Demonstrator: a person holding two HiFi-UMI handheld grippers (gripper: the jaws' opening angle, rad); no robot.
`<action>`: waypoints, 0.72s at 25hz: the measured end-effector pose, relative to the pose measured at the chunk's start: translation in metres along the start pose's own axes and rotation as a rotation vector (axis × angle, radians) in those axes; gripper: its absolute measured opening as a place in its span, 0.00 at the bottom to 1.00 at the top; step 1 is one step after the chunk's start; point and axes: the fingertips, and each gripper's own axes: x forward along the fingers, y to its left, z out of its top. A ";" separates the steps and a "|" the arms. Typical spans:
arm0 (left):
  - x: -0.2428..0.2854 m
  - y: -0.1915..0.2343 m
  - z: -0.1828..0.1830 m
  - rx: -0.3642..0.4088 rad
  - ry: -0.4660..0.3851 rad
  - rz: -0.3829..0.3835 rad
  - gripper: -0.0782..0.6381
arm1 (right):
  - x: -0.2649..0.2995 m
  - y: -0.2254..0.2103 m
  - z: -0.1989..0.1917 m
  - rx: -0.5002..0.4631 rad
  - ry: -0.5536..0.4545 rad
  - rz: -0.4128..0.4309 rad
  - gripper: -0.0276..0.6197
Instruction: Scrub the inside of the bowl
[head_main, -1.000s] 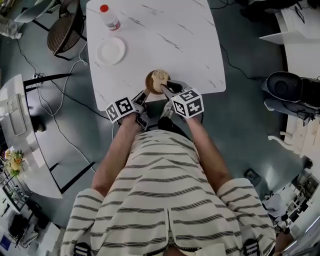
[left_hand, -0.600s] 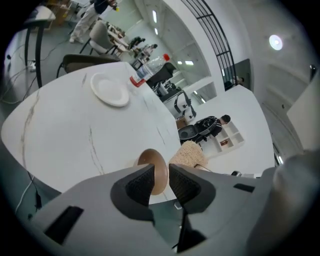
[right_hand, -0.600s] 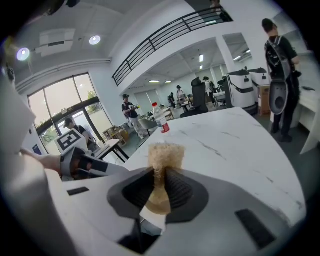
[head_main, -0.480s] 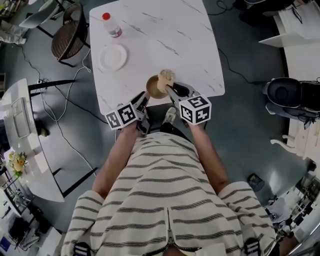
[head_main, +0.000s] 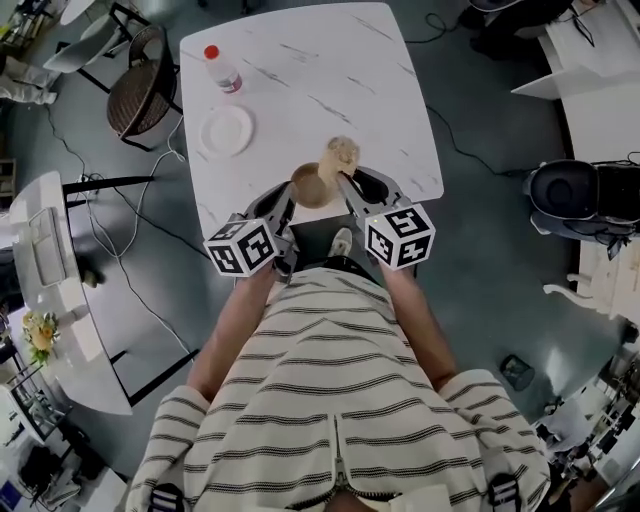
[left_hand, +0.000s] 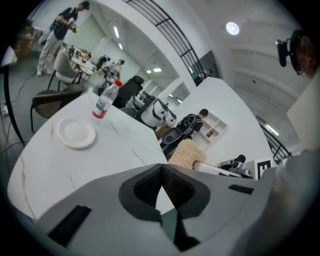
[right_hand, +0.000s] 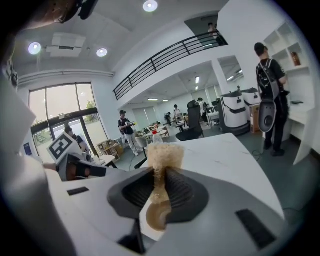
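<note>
My right gripper (right_hand: 159, 176) is clenched on the scrubber (right_hand: 165, 152). Its narrow neck runs down between my pads, and its tan, fibrous head stands out beyond the tips. My left gripper (left_hand: 161, 169) has its jaws pressed together at the tips. I see nothing caught between them, only a sliver of white tabletop through the gap below.

In the head view the brown bowl (head_main: 311, 186) sits at the near edge of the table (head_main: 300, 60), between my two grippers. My left tips are just beside its near-left rim and my right jaws run along its right side. The scrubber head is not in the bowl. It lies just past the far-right rim, and I cannot tell whether it touches the table. Farther off to the left are a white plate (head_main: 227, 131) and, beyond it, a red-capped bottle (head_main: 222, 66).

I judge the scrubbing is in a pause, with the tool out of the bowl. The next move calls for swinging the head left and nearer across the rim, then lowering it onto the inner wall. My left gripper is not gripping the rim, so the bowl may slide unless I brace or grasp it first.
</note>
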 end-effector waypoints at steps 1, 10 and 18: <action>-0.001 -0.005 0.007 0.035 -0.013 0.004 0.12 | -0.002 -0.001 0.006 -0.004 -0.012 -0.008 0.15; -0.018 -0.058 0.061 0.309 -0.160 0.012 0.12 | -0.028 0.008 0.067 -0.072 -0.150 -0.019 0.15; -0.036 -0.095 0.098 0.469 -0.283 0.027 0.12 | -0.042 0.030 0.116 -0.151 -0.260 -0.002 0.15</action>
